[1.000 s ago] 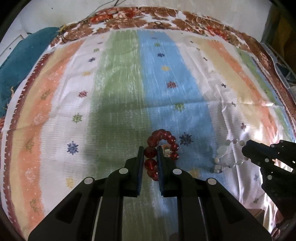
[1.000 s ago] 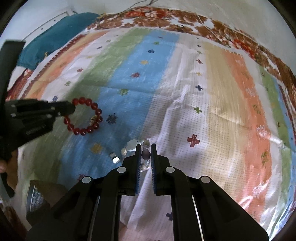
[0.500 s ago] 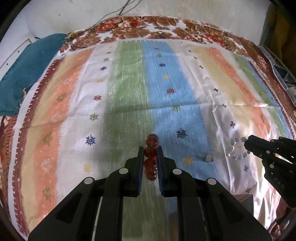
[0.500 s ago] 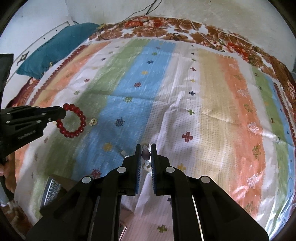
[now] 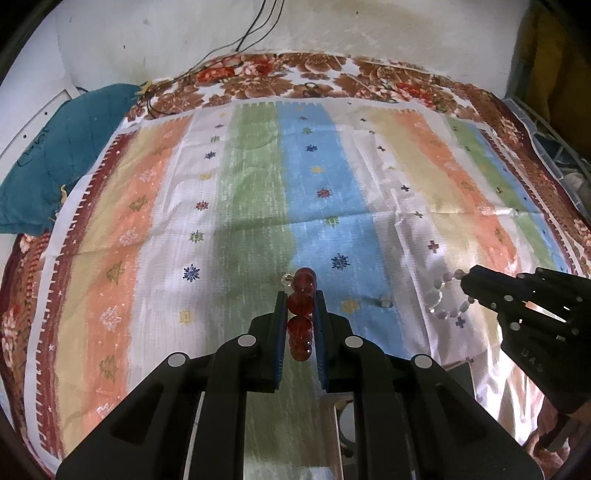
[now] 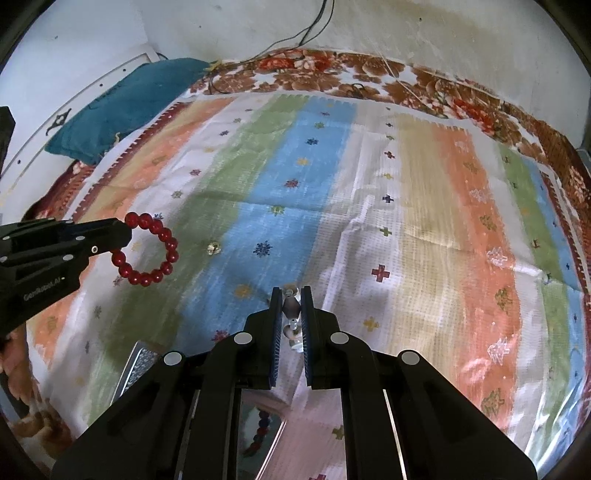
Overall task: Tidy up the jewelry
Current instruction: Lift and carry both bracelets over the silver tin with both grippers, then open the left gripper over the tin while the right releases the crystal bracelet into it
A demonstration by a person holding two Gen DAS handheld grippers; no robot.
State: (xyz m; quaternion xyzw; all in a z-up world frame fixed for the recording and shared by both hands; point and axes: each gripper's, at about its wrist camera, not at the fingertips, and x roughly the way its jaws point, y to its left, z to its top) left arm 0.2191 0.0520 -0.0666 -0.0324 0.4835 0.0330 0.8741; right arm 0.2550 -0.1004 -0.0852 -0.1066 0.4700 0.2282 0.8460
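— What's the left gripper (image 5: 300, 310) got?

— It's clenched on a red bead bracelet (image 5: 302, 303). In its own camera the beads stand edge-on between the blue pads, running from six o'clock up to twelve. From the right camera you see the whole ring hanging off that gripper's tip (image 6: 122, 236) at about nine o'clock, clear of the cloth.

— And the right gripper (image 6: 291, 308)?

— Pinched tight on a clear bead bracelet (image 6: 291, 307), one greyish bead squeezed between the pads. In the left camera that pale ring (image 5: 445, 297) dangles from its tip at three o'clock.

— What's underneath?

— A striped cloth (image 5: 258, 177) in green, blue, orange and white, spread over a floral bedsheet (image 5: 332, 79). One small shiny piece (image 6: 212, 248) lies on the cloth near the green and blue stripes, at about ten o'clock from the right gripper. I can't tell what it is.

— Further out?

— A teal cushion (image 6: 125, 103) at eleven o'clock, against the white wall (image 6: 406, 26).
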